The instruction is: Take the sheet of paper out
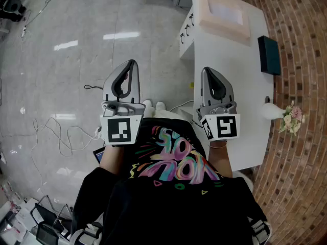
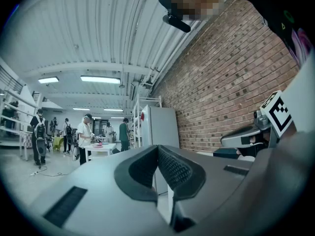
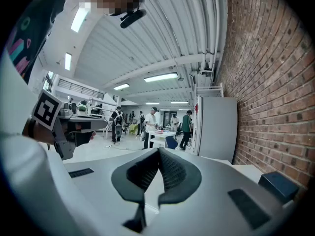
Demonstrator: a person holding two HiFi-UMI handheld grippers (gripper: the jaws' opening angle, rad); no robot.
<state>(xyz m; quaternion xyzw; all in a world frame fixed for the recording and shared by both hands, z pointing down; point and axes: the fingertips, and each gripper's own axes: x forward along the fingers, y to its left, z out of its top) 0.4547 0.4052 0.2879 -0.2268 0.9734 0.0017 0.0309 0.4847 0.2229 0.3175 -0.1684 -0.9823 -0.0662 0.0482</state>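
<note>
L gripper [image 1: 131, 64] pressed shut, nothing pinched, held just off white table's [image 1: 240, 86] left edge. R gripper [image 1: 206, 71] pressed shut too, empty, held over table's near part. Sheet of paper [image 1: 225, 9] seen lying in pink tray [image 1: 230, 32] at table's far end.

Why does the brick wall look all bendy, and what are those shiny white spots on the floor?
Head view: the wide lens bows the brick wall; the white spots on the floor are glare from lamps. Left gripper view: the same kind of lens leaves the corners black.
</note>
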